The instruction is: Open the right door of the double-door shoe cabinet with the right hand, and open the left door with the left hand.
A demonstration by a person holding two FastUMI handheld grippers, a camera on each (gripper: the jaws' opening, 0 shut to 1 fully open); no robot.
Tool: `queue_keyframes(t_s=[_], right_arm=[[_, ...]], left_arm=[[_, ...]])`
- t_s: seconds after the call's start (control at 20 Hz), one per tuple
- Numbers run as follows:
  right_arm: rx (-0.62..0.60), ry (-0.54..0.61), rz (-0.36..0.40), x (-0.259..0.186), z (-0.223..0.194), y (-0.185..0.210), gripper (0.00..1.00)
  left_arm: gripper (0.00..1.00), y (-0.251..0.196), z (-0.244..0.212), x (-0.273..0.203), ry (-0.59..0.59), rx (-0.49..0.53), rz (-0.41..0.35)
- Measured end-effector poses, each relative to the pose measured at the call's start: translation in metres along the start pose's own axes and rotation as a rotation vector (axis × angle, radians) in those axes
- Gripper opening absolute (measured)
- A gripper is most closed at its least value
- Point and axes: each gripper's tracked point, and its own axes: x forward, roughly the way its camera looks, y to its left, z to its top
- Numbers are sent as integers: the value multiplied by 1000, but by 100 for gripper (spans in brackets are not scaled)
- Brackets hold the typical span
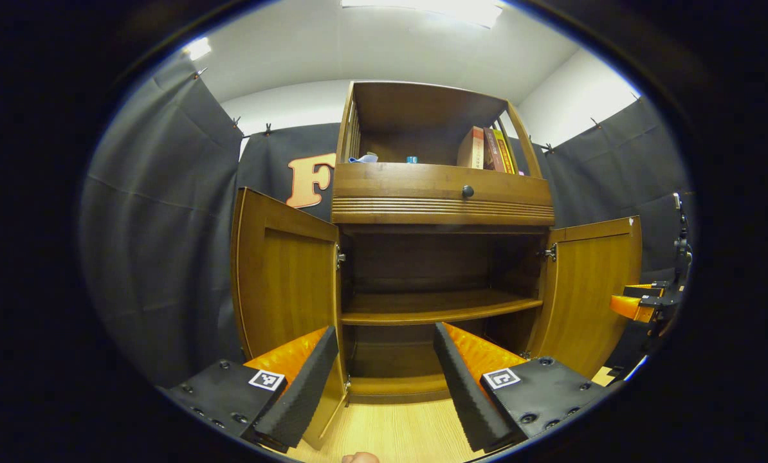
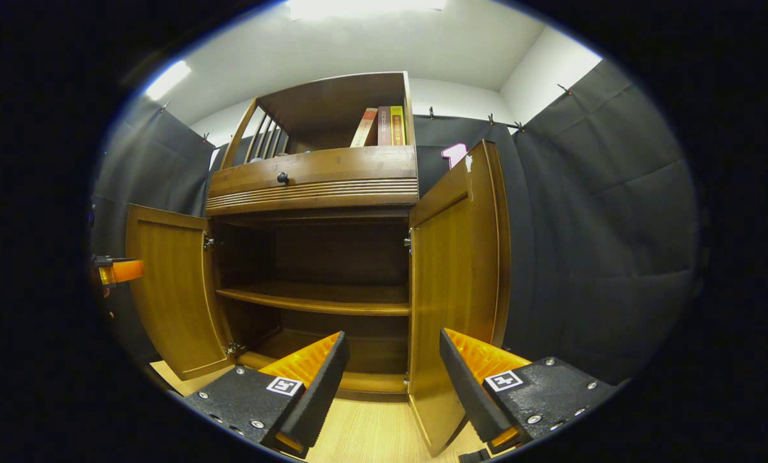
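Note:
The wooden shoe cabinet (image 1: 442,206) stands straight ahead with both lower doors swung wide. In the left gripper view its left door (image 1: 287,276) hangs out toward me, its lower corner behind my left finger. My left gripper (image 1: 385,331) is open and holds nothing. The right door (image 1: 590,296) stands open at the far side, with the right gripper's orange body (image 1: 641,305) beside it. In the right gripper view the right door (image 2: 455,270) reaches down into the gap of my open right gripper (image 2: 393,341), close to the right finger (image 2: 467,386), unpressed. The left door (image 2: 172,289) is open too.
Inside, a bare shelf (image 1: 435,307) crosses the dark compartment. Above it are a drawer with a black knob (image 1: 467,191) and an upper shelf with books (image 1: 487,149). Black cloth walls close both sides. The floor (image 1: 390,431) is light wood. A fingertip (image 1: 360,458) pokes in at the bottom.

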Motion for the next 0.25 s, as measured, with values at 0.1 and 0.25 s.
queue_keyframes(t_s=[0.1,0.25], right_arm=[[0,3,4,1,-2,3,99],[0,8,7,2,-4,4,99]], left_arm=[[96,0,-3,2,7,-2,-1],[97,2,-5,3,8,-1,3]])
